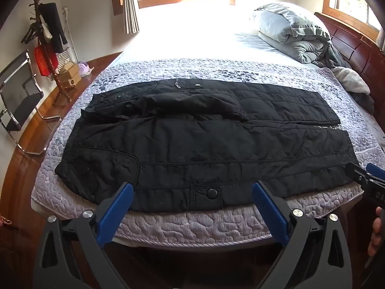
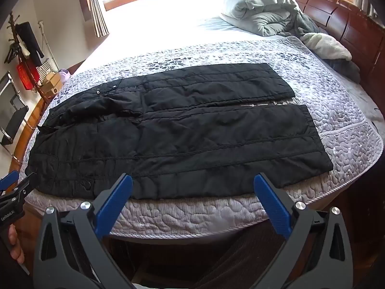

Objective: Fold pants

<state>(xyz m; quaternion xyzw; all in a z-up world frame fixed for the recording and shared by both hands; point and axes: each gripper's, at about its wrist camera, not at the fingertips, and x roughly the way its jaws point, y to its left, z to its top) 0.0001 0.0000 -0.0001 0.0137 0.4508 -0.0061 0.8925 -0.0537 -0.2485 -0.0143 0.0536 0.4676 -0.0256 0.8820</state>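
Note:
Black quilted pants (image 1: 204,142) lie flat across the near part of the bed, waist to the left, both legs side by side to the right; they also show in the right wrist view (image 2: 182,139). My left gripper (image 1: 192,192) is open and empty, just above the pants' near edge by a snap button. My right gripper (image 2: 192,185) is open and empty at the near edge of the near leg. Each gripper shows at the other view's edge: the right gripper (image 1: 365,175), the left gripper (image 2: 14,183).
The pants rest on a lilac quilted cover (image 1: 192,221) over the bed. A rolled grey duvet (image 1: 288,31) and a pale blanket (image 2: 324,45) lie at the far right by the wooden headboard (image 2: 349,24). A chair (image 1: 19,101) and coat stand (image 1: 45,43) are at the left.

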